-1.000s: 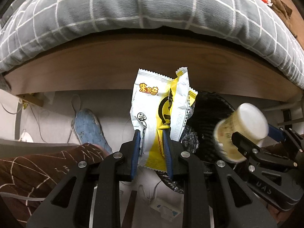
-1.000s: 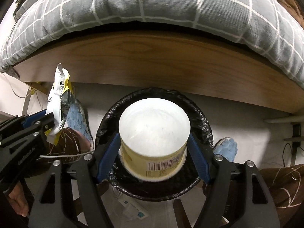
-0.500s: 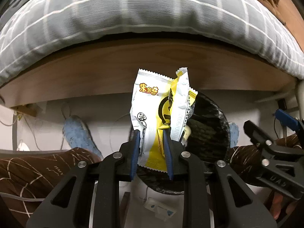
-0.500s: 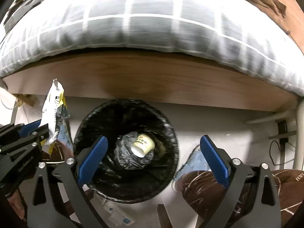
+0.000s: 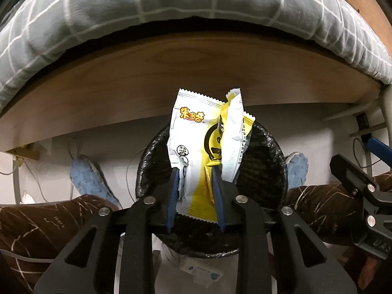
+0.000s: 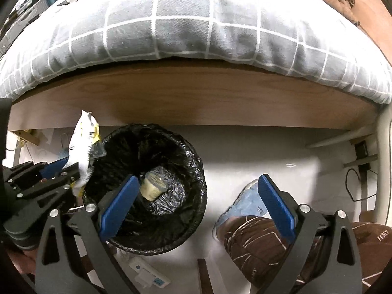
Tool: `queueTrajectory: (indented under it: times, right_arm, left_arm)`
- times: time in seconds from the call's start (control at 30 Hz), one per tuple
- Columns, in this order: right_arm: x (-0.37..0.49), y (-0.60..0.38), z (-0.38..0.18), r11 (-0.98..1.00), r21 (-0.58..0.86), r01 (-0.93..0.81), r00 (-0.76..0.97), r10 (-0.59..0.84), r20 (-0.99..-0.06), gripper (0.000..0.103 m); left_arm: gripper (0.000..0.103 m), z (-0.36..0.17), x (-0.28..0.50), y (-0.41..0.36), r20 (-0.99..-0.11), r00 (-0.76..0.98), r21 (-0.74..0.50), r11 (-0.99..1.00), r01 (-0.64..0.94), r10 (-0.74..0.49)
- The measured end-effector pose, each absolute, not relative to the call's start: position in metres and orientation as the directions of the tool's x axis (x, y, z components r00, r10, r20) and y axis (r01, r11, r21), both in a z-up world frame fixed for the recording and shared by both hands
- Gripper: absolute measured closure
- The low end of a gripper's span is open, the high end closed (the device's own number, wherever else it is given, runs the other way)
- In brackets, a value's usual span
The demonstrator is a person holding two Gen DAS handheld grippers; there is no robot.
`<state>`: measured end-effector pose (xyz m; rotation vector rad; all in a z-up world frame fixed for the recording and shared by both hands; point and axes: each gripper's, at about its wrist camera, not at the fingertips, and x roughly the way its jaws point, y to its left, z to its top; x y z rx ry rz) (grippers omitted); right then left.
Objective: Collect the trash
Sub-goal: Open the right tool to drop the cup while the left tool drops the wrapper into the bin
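My left gripper [image 5: 196, 178] is shut on white and yellow snack wrappers [image 5: 196, 142] and holds them upright above the black-lined trash bin [image 5: 264, 171]. In the right wrist view the wrappers [image 6: 82, 147] hang over the bin's left rim [image 6: 196, 210]. A pale yellow cup [image 6: 153, 186] lies on its side at the bottom of the bin. My right gripper [image 6: 198, 191] is open and empty, above the floor just right of the bin; it also shows at the right edge of the left wrist view [image 5: 362, 188].
A wooden bed frame [image 6: 196, 103] with a grey checked quilt [image 6: 196, 29] overhangs the bin. The person's legs in brown trousers [image 6: 281, 240] and blue slippers [image 5: 85, 178] flank the bin. A white power strip [image 6: 149, 274] and cables lie on the floor.
My right gripper opened and dropped the cup into the bin, then moved right. My left gripper carried the wrappers right, over the bin.
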<state>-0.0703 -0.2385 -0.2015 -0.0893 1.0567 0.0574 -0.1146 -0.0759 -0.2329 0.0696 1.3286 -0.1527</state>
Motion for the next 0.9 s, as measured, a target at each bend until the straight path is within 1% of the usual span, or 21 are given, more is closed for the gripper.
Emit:
queueTrajectory:
  times: [0.07,0.2,0.4,0.6,0.67,0.77,0.9]
  right_arm:
    - [-0.068,-0.240,-0.205,0.996,-0.041,-0.084,0.490,0.005,-0.872,0.009]
    - [-0.064,-0.244,-0.209,0.997,-0.031,-0.069,0.486,0.006,-0.874,0.009]
    - [-0.065,-0.243,-0.208,0.997,-0.039,-0.072,0.493,0.002,-0.870,0.009]
    - [-0.065,-0.242,-0.201,0.997,-0.042,-0.065,0.506,-0.003,-0.862,0.009]
    - [-0.066,-0.241,-0.198,0.997,-0.043,-0.067,0.514,-0.003,-0.858,0.009]
    - [-0.067,-0.241,-0.194,0.997,-0.047,-0.069,0.525,-0.004,-0.851,0.009]
    - [-0.068,-0.241,-0.185,0.997,-0.035,-0.069,0.547,0.009,-0.837,0.009]
  left_arm:
    - [0.070,-0.235,-0.114,-0.078,-0.970,0.232,-0.036,0.988,0.151,-0.071]
    - [0.054,-0.242,-0.116,-0.079,-0.972,0.226,-0.031,0.989,0.146,-0.063]
    - [0.038,-0.242,-0.115,-0.077,-0.970,0.236,-0.016,0.989,0.145,-0.050]
    - [0.026,-0.238,-0.118,-0.077,-0.965,0.256,-0.009,0.988,0.156,-0.049]
    - [0.024,-0.235,-0.118,-0.076,-0.964,0.261,-0.011,0.988,0.155,-0.052]
    - [0.017,-0.232,-0.118,-0.074,-0.960,0.273,-0.023,0.988,0.151,-0.064]
    - [0.009,-0.220,-0.118,-0.075,-0.948,0.313,-0.004,0.987,0.159,-0.055]
